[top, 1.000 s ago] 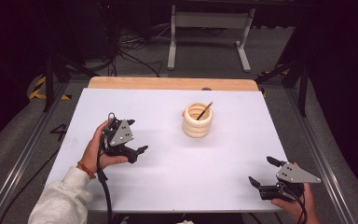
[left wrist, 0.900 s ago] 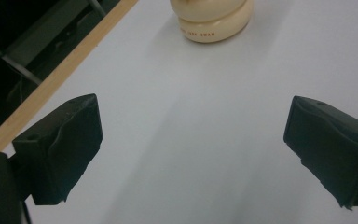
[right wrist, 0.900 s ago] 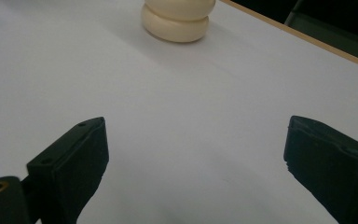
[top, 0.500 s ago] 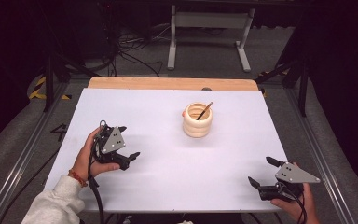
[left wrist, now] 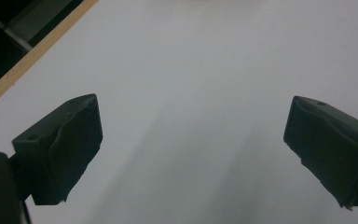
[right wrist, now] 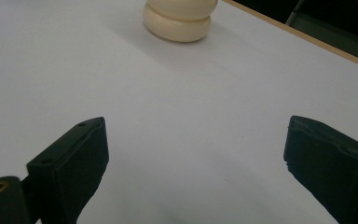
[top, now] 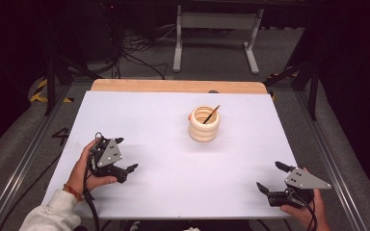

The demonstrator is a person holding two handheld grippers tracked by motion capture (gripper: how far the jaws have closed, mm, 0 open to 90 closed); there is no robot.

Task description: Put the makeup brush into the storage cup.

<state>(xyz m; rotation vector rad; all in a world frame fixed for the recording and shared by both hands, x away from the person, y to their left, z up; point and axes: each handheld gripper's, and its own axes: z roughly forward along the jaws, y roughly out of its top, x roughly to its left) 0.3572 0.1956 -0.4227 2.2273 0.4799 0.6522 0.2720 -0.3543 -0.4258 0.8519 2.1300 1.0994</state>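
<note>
Cream holder: a cream-coloured ribbed ceramic cup [top: 204, 124] built like stacked rings stands upright on the far middle of the white tabletop [top: 173, 125]; its rounded base also shows at the top of the right claw view [right wrist: 177, 21].
Stick: a thin brown wooden stick [top: 211, 114] leans inside the cup, its upper end tilted toward the far right rim.
Left claw: the left claw [top: 124, 155], held in the person's left hand [top: 84, 166] near the tabletop's near-left side, has its jaws spread wide with nothing between them; its own view shows bare white surface between the black jaws.
Right claw: the right claw [top: 270, 177] sits at the near-right edge, jaws likewise spread and empty, pointing roughly toward the cup.
Separation: both claws are well apart from the cup and from each other.
Progress: judging by the layout, the stick already rests in the cup and nothing is gripped, so the work looks either finished or not yet begun; which one cannot be told.
</note>
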